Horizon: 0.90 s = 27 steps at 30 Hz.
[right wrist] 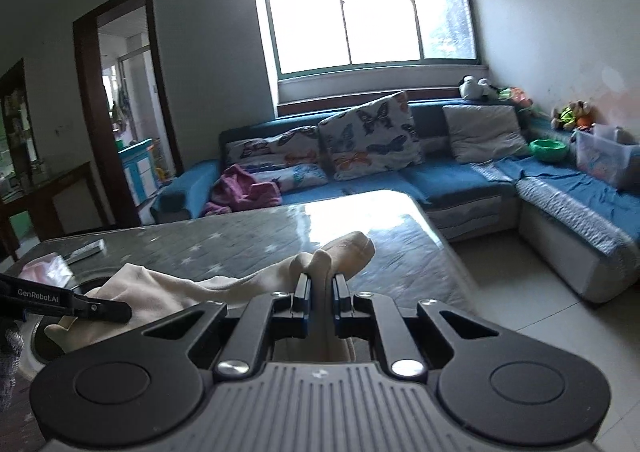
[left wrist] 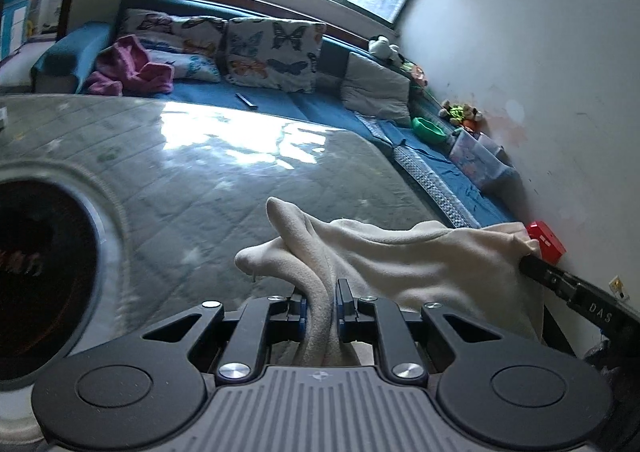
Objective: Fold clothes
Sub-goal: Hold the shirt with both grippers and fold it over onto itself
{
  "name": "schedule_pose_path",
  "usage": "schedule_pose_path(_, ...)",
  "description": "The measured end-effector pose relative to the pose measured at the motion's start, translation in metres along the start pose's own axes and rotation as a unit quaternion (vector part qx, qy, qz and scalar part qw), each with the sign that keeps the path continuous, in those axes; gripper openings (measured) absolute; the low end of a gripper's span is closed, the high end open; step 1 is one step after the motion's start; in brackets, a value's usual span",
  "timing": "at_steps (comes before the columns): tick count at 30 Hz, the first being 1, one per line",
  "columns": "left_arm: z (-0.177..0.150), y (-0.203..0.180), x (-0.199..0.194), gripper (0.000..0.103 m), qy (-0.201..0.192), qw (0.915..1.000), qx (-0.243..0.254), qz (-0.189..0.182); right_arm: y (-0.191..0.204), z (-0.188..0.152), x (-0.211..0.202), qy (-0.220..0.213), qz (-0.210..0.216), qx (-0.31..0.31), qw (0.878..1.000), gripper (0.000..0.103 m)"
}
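A cream fleece garment [left wrist: 420, 260] hangs stretched between both grippers above the table. In the left wrist view my left gripper [left wrist: 322, 292] is shut on a bunched fold of it. At the far right of that view, the black tip of my right gripper [left wrist: 528, 260] pinches the garment's other end. In the right wrist view my right gripper [right wrist: 321, 284] is shut on a thick fold of the same cream garment [right wrist: 160, 292]. My left gripper [right wrist: 120, 310] shows there at the left edge, clamped on the cloth. The garment's lower part is hidden behind the gripper bodies.
A glass-topped table [left wrist: 200, 172] over grey quilted cloth lies below, with a dark round recess [left wrist: 40, 272] at its left. A remote [right wrist: 86, 250] rests on the table. Behind stands a blue corner sofa [right wrist: 452, 180] with butterfly cushions and a pink garment [right wrist: 240, 192]. Tiled floor [right wrist: 500, 292] is to the right.
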<state>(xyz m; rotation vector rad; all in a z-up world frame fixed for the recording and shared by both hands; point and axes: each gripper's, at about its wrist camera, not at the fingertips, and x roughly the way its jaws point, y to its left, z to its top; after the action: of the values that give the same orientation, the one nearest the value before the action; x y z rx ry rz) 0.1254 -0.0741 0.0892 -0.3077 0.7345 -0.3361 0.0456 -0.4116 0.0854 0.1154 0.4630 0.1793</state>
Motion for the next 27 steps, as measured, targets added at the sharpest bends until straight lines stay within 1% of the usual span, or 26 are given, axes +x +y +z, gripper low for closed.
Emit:
schedule_pose_path(5, 0.01, -0.022, 0.019, 0.014, 0.002, 0.9998, 0.018, -0.002, -0.019, 0.01, 0.005, 0.001, -0.021, -0.002, 1.0, 0.009)
schedule_pose_path(12, 0.013, -0.036, 0.051, 0.014, 0.021, 0.9994, 0.025, 0.008, -0.038, 0.013, 0.02, 0.014, -0.038, -0.003, 0.999, 0.009)
schedule_pose_path(18, 0.008, -0.04, 0.074, 0.014, 0.04, 0.9987, 0.028, 0.013, -0.055, 0.003, 0.036, 0.033, -0.047, 0.007, 0.998, 0.009)
schedule_pose_path(27, -0.003, -0.04, 0.092, 0.015, 0.072, 0.997, 0.026, 0.015, -0.071, -0.013, 0.056, 0.066, -0.058, 0.015, 0.996, 0.009)
